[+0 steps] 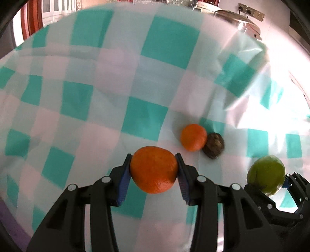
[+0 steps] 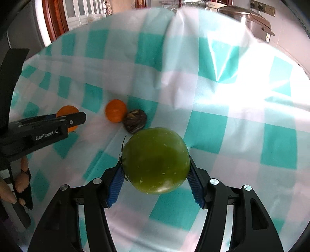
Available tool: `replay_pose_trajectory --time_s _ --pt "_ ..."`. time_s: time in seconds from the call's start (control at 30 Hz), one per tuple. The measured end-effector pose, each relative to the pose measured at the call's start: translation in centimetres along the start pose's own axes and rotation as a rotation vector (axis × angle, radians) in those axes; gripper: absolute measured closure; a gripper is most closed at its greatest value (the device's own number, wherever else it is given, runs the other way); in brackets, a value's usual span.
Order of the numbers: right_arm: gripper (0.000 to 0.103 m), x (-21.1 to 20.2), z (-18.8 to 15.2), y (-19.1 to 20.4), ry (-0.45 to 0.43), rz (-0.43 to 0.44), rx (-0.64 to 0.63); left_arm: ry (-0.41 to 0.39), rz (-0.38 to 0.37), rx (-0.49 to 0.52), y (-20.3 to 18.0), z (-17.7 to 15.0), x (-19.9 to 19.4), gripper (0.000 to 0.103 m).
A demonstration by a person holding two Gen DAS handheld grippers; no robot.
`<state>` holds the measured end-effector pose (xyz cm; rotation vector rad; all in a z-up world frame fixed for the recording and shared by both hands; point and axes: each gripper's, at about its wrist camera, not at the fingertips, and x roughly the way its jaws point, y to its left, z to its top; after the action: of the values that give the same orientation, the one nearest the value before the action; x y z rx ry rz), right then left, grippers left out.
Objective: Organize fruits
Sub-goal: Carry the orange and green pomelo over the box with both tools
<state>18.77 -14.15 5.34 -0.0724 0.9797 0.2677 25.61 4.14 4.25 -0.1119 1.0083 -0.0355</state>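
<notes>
My left gripper [image 1: 153, 164] is shut on a large orange [image 1: 154, 169] and holds it above the checked cloth; the same orange [image 2: 67, 117] shows partly hidden behind the left gripper [image 2: 73, 119] in the right wrist view. My right gripper [image 2: 155, 170] is shut on a big green fruit [image 2: 156, 160], which also shows at the right of the left wrist view [image 1: 266, 175]. A smaller orange [image 1: 193, 137] [image 2: 115, 110] lies on the cloth, touching a dark brown wrinkled fruit [image 1: 213, 145] [image 2: 135, 121].
A teal-and-white checked tablecloth [image 1: 96, 97] [image 2: 222, 126] covers the table, with raised folds at the back right [image 1: 242, 58]. A metal pot [image 2: 255, 18] and wall sockets stand beyond the far edge. A wooden door frame [image 2: 56, 19] is at the back left.
</notes>
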Motion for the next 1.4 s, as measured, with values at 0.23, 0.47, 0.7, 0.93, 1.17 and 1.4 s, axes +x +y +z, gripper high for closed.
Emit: replay_pose_trajectory --time_s 0.23,0.47,0.7,0.93,1.17,1.4 --pt "0.043 -7.4 -3.9 1.2 -0.046 0.046 0.001 -0.046 0.011 0.0 -1.7 -5.6 -8.7 0.059" --pt "0.043 -16.4 -10.5 0.9 -0.095 0.054 -0.004 -0.079 0.014 0.013 -4.9 -13.6 -19.3 0.059" --pt "0.043 -22.7 -17.1 -0.5 -0.101 0.033 -0.03 -0.057 -0.026 0.042 -7.8 -22.5 -25.2 0.059" --pt "0.043 -28.3 -20.9 -0.2 -0.166 0.026 -0.032 -0.024 -0.083 0.133 -10.4 -29.8 -29.6 0.059" --pt "0.043 -30.8 -24.8 1.5 -0.157 0.012 -0.016 -0.002 -0.114 0.169 -9.8 -32.2 -32.0 0.059" --pt "0.043 -31.7 -25.4 3.6 -0.159 -0.035 0.053 -0.025 -0.181 0.209 -6.5 -32.6 -34.1 0.059"
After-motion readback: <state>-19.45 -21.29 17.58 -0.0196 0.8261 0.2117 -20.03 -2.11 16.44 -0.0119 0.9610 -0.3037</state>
